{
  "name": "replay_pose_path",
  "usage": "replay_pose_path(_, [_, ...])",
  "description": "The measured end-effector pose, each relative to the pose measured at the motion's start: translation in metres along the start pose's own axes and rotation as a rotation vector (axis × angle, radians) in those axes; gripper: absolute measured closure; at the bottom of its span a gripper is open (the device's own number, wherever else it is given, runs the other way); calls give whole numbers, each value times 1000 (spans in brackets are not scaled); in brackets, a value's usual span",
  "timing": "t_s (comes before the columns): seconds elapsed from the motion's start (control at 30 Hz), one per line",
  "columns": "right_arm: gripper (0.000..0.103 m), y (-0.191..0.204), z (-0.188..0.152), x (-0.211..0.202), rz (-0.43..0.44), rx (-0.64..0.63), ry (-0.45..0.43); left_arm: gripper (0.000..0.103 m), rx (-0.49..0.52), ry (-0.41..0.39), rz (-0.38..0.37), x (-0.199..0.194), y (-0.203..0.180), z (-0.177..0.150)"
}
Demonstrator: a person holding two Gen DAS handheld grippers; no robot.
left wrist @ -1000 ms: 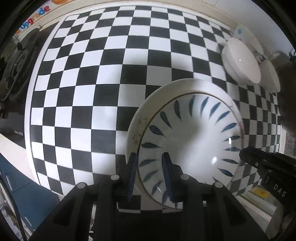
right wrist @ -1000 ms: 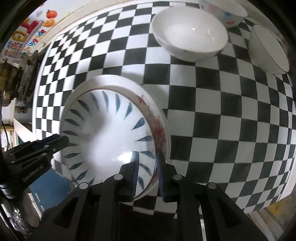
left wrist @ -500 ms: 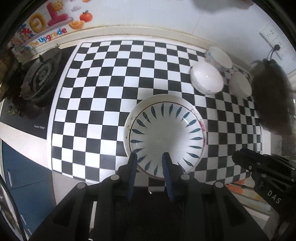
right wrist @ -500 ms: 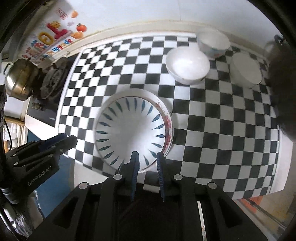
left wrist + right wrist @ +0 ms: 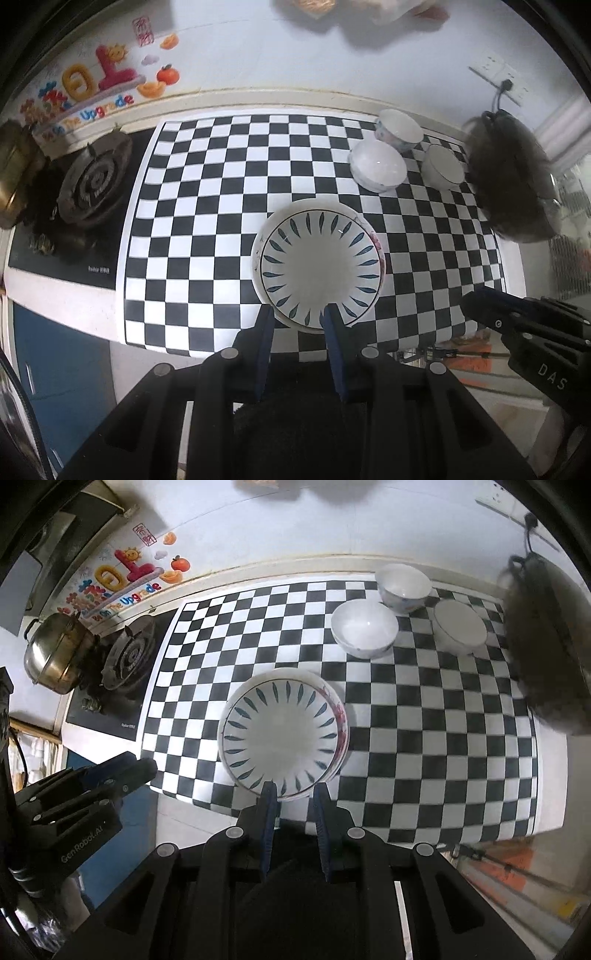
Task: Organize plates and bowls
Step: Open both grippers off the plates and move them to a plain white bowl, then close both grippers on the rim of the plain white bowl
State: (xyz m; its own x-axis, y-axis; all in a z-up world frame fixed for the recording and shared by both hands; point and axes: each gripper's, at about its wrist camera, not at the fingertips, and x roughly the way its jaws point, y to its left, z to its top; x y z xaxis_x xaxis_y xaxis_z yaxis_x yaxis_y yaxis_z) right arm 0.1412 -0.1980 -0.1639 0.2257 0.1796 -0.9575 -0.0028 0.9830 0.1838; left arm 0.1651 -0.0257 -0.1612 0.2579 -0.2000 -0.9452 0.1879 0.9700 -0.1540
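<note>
A blue-leaf patterned plate (image 5: 319, 268) lies stacked on a larger white plate (image 5: 258, 240) with red marks, on the checkered mat; both show in the right wrist view too (image 5: 282, 734). Three white bowls stand at the back right: a plain one (image 5: 377, 170) (image 5: 364, 628), a patterned one (image 5: 399, 129) (image 5: 402, 585) and a rimmed one (image 5: 443, 166) (image 5: 460, 631). My left gripper (image 5: 298, 314) is open and empty, high above the plates' near edge. My right gripper (image 5: 294, 789) is also open and empty, likewise raised above them.
A gas stove burner (image 5: 94, 184) and a brass pot (image 5: 55, 653) sit at the left. A dark fuzzy object (image 5: 513, 177) is at the right edge of the counter. The checkered mat (image 5: 207, 206) covers the counter up to the wall.
Both grippers have pulled up and back from the stacked plates, which now look much smaller and lie untouched. The grippers stay open.
</note>
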Motion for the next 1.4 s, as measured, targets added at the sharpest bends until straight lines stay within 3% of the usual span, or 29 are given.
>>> replay_pose_path(0.07, [62,2,-6,-3,0,9,-13,77,7,-18,-12,-3,1,0])
replay_pose_path(0.27, [32,-6,-10,-10,51,65,-88,72,3,-63,-69,-2,2,18])
replay_pose_path(0.4, [28,-42,10,-14,34,105,-197,72,-17,-75,-88,17,-5,54])
replay_pose_path(0.6, [28,-127,78,28,27,232,-178,72,9,-34,-93,76,-34,125])
replay_pose_path(0.8, [33,-185,162,117,86,259,-45,72,15,127,-93,176,-67,198])
replay_pose_path(1.0, [43,-199,212,197,109,219,86,72,-20,251,-26,258,-73,238])
replay_pose_path(1.23, [74,-199,238,243,124,169,171,73,-31,313,-26,296,-77,249])
replay_pose_path(1.4, [89,-199,244,251,100,154,197,86,-17,326,-54,304,-85,245])
